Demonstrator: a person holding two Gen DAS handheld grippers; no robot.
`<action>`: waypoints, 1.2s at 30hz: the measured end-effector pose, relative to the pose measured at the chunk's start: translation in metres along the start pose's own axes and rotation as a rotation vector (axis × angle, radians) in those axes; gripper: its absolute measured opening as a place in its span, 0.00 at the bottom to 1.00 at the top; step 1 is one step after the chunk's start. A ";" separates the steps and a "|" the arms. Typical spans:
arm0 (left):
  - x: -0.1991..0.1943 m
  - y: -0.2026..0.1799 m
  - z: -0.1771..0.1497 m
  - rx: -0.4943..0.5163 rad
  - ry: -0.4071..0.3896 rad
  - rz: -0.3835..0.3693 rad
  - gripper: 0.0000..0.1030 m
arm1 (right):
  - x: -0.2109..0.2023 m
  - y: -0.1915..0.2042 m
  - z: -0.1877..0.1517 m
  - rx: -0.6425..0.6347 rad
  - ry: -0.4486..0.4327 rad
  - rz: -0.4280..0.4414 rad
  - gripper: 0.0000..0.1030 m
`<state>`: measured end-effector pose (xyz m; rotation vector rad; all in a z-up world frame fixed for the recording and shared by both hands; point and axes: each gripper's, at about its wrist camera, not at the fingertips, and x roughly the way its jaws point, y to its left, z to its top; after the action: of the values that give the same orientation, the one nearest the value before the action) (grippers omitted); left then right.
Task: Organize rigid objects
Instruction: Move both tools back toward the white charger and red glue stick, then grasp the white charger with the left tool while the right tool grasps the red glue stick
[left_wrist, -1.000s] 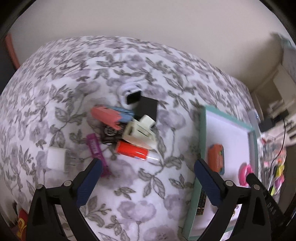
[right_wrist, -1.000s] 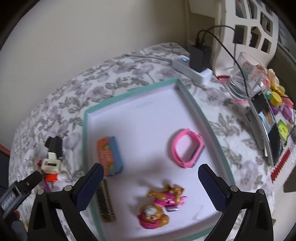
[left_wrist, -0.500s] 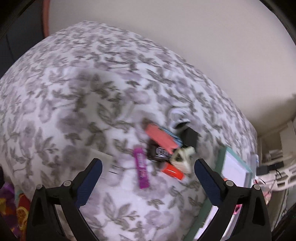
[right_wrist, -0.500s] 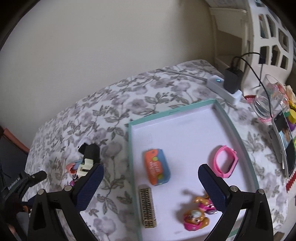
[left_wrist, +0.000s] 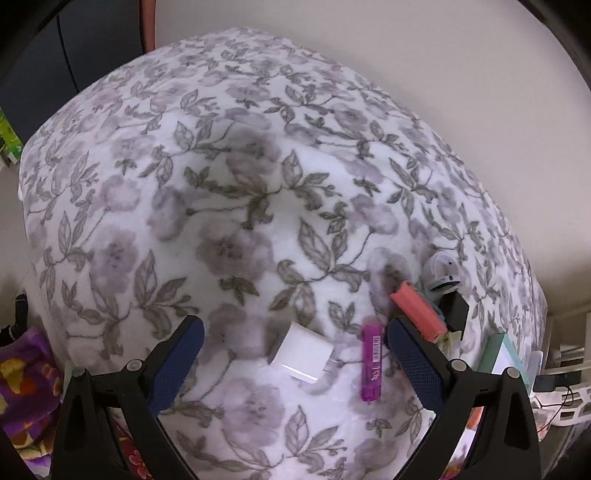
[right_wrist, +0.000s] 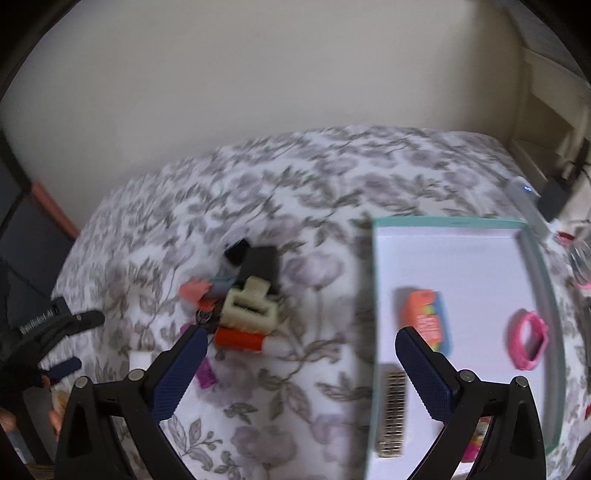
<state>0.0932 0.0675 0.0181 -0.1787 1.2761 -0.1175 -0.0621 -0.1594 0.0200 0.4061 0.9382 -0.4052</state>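
A pile of small rigid objects lies on the floral cloth: a cream plastic clip (right_wrist: 249, 308), a red-orange tube (right_wrist: 240, 339), a black block (right_wrist: 260, 264), a salmon bar (left_wrist: 417, 312). A white charger (left_wrist: 301, 350) and a purple stick (left_wrist: 372, 363) lie apart, between my left gripper's fingers. My left gripper (left_wrist: 293, 362) is open and empty above them; it also shows in the right wrist view (right_wrist: 55, 332). My right gripper (right_wrist: 299, 369) is open and empty, between the pile and the teal-rimmed white tray (right_wrist: 452, 223).
The tray holds an orange-blue toy phone (right_wrist: 426, 319), a pink band (right_wrist: 530, 341) and a tan comb-like block (right_wrist: 391, 410). A white power strip with a black plug (right_wrist: 535, 199) lies behind the tray. A wall runs behind the table. Purple fabric (left_wrist: 22, 373) lies low left.
Both grippers have swung left. The left view now centres on the charger and purple stick; the right view has moved from the tray toward the pile. Both stay open.
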 end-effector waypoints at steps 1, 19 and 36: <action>0.003 0.002 0.000 -0.002 0.015 0.004 0.97 | 0.005 0.008 -0.002 -0.028 0.012 -0.005 1.00; 0.057 -0.010 -0.007 0.110 0.188 0.100 0.97 | 0.077 0.030 -0.014 -0.029 0.197 -0.006 1.00; 0.079 -0.019 -0.013 0.170 0.230 0.135 0.96 | 0.101 0.046 -0.014 -0.004 0.195 -0.019 0.91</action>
<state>0.1033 0.0331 -0.0560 0.0690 1.4952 -0.1329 0.0048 -0.1286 -0.0640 0.4389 1.1327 -0.3855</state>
